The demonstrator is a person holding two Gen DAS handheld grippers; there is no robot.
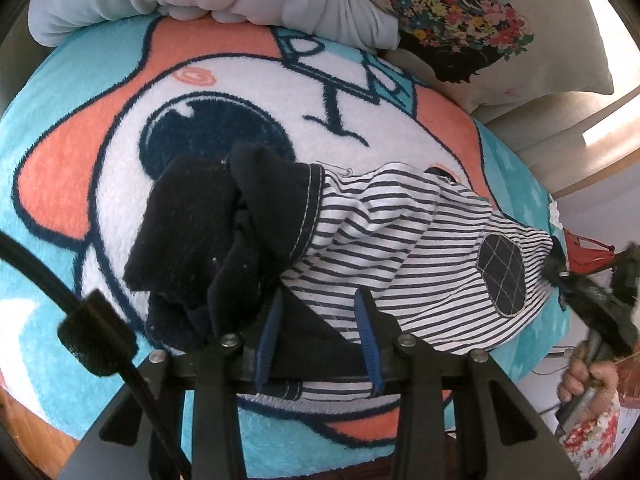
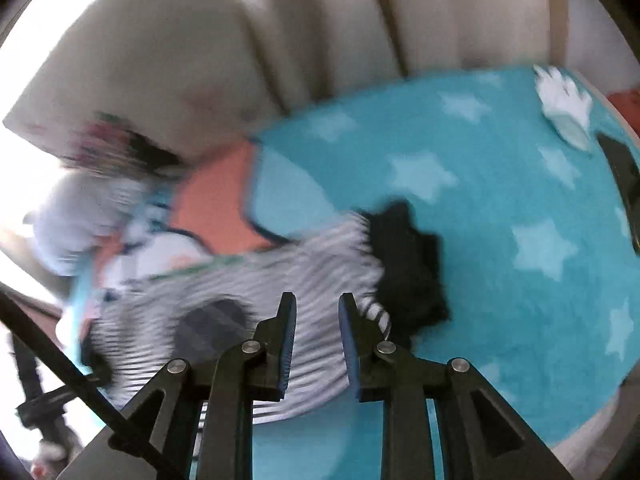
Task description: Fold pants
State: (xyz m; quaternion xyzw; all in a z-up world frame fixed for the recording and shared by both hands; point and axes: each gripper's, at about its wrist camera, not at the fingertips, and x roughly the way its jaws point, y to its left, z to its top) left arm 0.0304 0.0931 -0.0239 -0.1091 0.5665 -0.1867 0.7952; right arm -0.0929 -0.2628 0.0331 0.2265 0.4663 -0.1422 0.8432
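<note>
Pinning one end of the small navy-and-white striped cotton pants [image 1: 400, 248] appears to be the step in hand: in the left wrist view the left gripper [image 1: 320, 316] has its two blue-padded fingers [image 1: 269, 332] planted either side of a dark navy fold of the garment, jaws partly apart with cloth filling the gap, though whether the pads truly press on it I cannot tell. The pants lie across the middle of the fluffy turquoise, coral and white cartoon-print blanket [image 1: 48, 152], the bunched navy end heaped just ahead and left of the fingers, the striped leg with its oval navy checked knee patch [image 1: 502, 278] running away toward the blanket's right edge, where a person's hand [image 1: 584, 376] holds the other tool. In the right wrist view, which is badly blurred, the right gripper [image 2: 318, 312] stands with its jaws a little apart and nothing clamped between them; the striped fabric lies directly under and left of the fingertips, its navy cuff [image 2: 408, 264] just beyond and to the right, on the star-patterned part of the blanket. My reading is that the next move calls for this free gripper to settle on the leg end, close on it, and carry it over toward the pinned end without dragging the cloth askew
</note>
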